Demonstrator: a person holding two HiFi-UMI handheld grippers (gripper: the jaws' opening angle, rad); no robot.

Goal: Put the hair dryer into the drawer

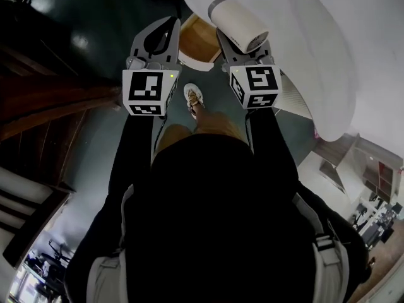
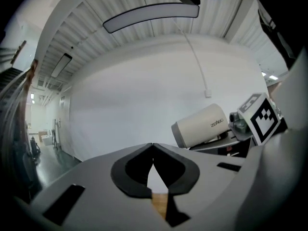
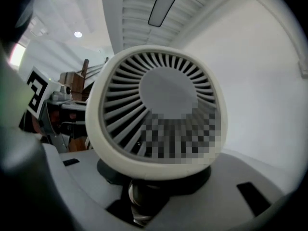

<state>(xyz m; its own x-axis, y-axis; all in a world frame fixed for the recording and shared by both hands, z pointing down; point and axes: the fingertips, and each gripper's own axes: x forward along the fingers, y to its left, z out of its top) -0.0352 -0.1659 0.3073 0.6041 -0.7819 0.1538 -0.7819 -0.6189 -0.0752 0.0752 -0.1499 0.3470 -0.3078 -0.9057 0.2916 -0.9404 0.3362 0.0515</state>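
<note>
The hair dryer [image 1: 238,25] is a white barrel with a grey end, and my right gripper [image 1: 237,43] is shut on its handle. In the right gripper view its round grey grille [image 3: 159,109] fills the picture and the handle [image 3: 139,201] sits between the jaws. My left gripper [image 1: 165,25] is held beside it, shut and empty, its tips meeting [image 2: 153,147]. From the left gripper view the dryer [image 2: 201,125] shows to the right. A light wooden drawer [image 1: 197,40] lies below and between the two grippers, partly hidden by them.
A large white curved surface [image 1: 328,55] spreads across the upper right. Dark wooden furniture [image 1: 50,106] stands at the left on a dark floor. The person's shoe [image 1: 193,96] is under the grippers. A white wall with a cable [image 2: 197,66] lies ahead.
</note>
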